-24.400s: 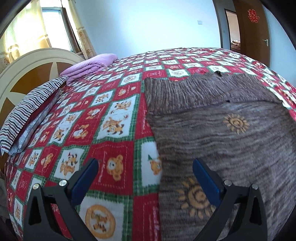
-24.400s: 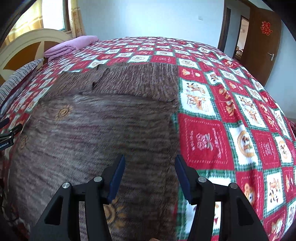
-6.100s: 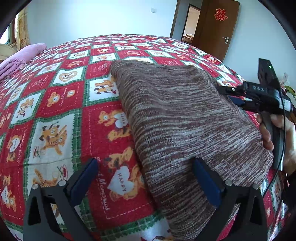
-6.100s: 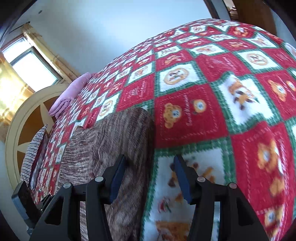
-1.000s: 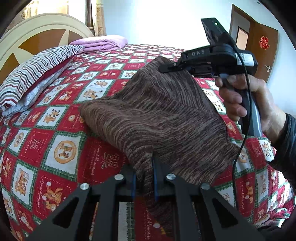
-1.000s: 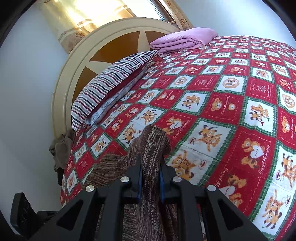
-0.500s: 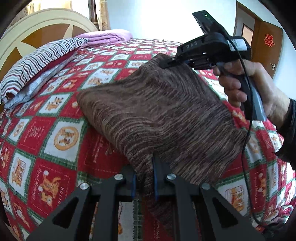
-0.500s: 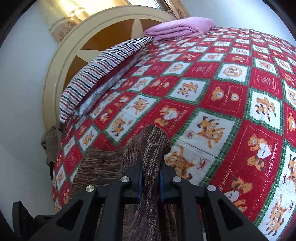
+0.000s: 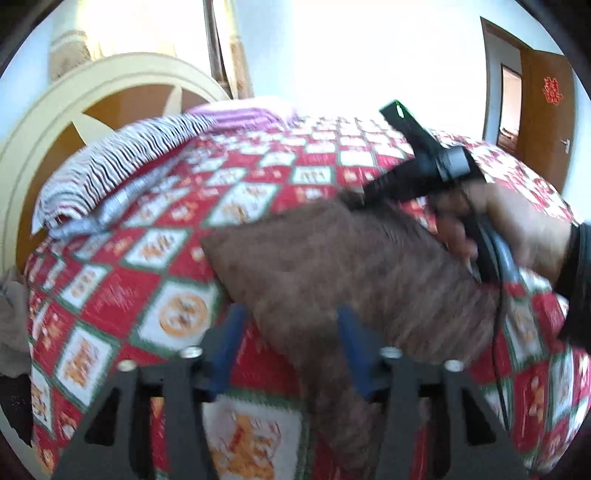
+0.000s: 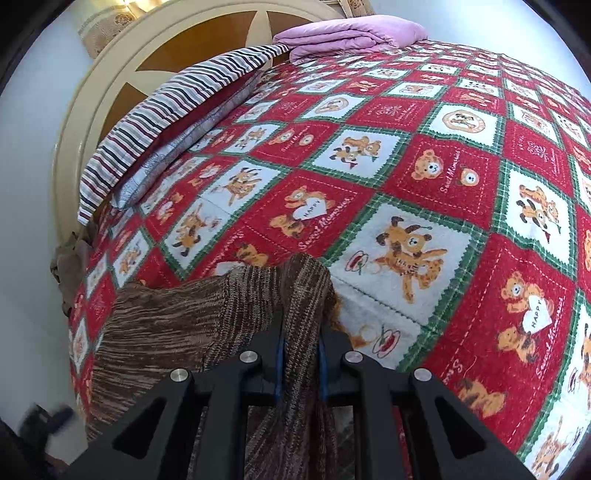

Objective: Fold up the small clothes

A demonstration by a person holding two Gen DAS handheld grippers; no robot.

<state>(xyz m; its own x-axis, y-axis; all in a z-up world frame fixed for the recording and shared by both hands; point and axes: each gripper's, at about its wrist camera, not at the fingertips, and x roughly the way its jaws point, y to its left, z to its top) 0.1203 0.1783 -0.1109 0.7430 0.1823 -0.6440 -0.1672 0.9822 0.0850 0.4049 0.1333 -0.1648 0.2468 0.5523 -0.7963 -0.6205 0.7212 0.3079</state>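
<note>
1. Brown knitted garment (image 9: 354, 266): lies on the red patchwork bedspread (image 10: 436, 177) as a compact folded bundle, near the bed's front edge and well apart from the striped pillow (image 10: 177, 110) and the folded pink blanket (image 10: 347, 35) at the headboard (image 10: 110, 85) end
2. Progress, as a judgement: the folding appears nearly complete, since the cloth sits in several layers with no sleeve showing loose; what seems left is to lay the far corner down, free it, and perhaps smooth the bundle
3. Left gripper (image 9: 290, 354): its jaws have just been opening and now stand apart; the near edge of the garment lies between the blue pads (image 9: 229, 347), and the blurred left wrist view shows no pad pressing on it, so this edge reads as released
4. Right gripper (image 10: 299, 354): jaws drawn close together and clamped on a bunched corner of the garment, which rises in a ridge ahead of the fingertips in the right wrist view
5. Right hand (image 9: 509, 229): seen from the left wrist view holding its gripper at the far edge of the bundle, low over the bedspread; the far corner is not yet let go
</note>
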